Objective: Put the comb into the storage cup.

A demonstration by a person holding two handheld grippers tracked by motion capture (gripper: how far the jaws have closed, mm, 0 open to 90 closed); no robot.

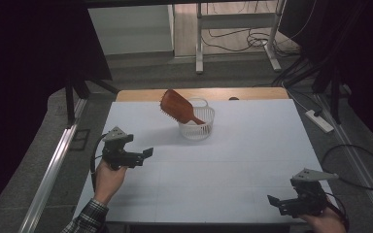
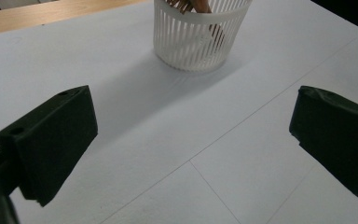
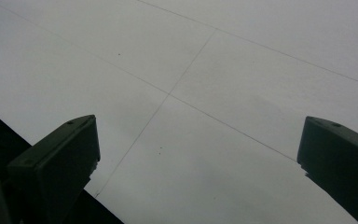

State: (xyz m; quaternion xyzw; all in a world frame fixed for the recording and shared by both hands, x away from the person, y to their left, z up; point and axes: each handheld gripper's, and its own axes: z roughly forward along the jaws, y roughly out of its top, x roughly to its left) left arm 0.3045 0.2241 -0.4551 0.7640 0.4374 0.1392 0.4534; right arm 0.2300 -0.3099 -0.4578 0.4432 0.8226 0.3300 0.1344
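In the high view, a white slatted basket (image 1: 197,124) stood at the far middle of the white table (image 1: 233,165), with a brown hairbrush (image 1: 178,107) propped in it, its head leaning up and left over the rim. The left gripper (image 1: 146,153) hovered at the near left, well apart from the basket; the right gripper (image 1: 273,201) sat at the near right corner.

In the left gripper view, the jaws stood wide apart and empty, the basket (image 2: 196,39) beyond them.

In the right gripper view, the jaws gaped equally wide over bare table (image 3: 205,93).
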